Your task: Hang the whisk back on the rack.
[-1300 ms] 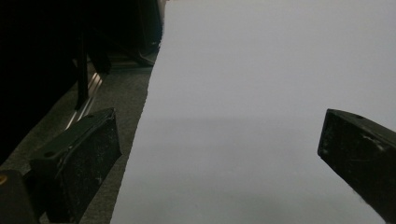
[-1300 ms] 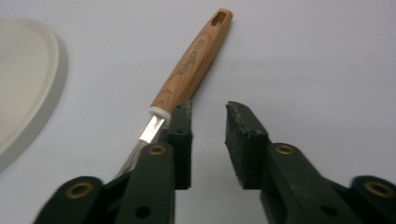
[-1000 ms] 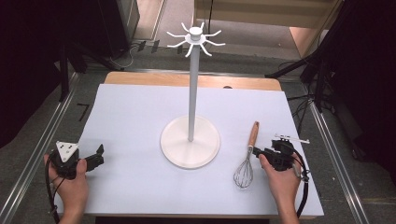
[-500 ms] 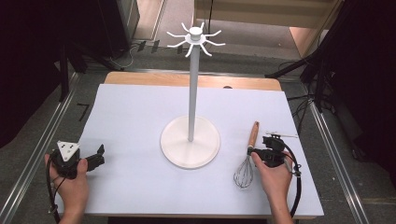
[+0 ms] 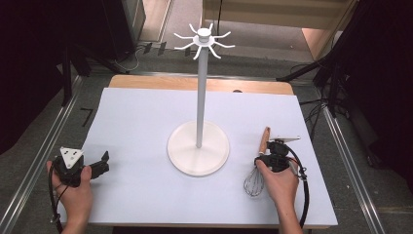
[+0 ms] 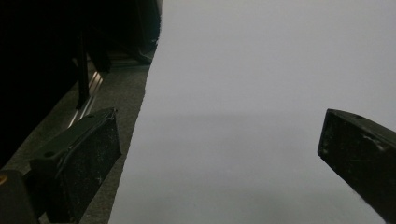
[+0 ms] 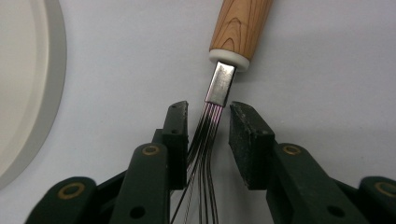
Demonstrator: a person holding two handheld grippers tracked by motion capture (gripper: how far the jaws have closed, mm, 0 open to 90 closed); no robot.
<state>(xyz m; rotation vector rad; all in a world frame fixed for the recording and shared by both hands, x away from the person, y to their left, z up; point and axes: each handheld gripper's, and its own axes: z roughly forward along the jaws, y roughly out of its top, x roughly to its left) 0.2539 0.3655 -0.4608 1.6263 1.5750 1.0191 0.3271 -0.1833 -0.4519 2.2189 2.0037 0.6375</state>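
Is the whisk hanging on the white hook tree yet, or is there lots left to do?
Not yet. The whisk lies flat on the table. The right gripper has its jaws around the wires below the wooden handle, not squeezed shut. Lifting it is left, probably onto the stand. The left gripper waits open.

Quick count of what's laid out here: one whisk with a wooden handle is seen just right of the stand's base, and one white stand is set mid-tabletop, with eight curved hooks counted at its top, as far as can be made out. Two tongs are held, one well left of the stand, one right of it. Two hands are counted too.
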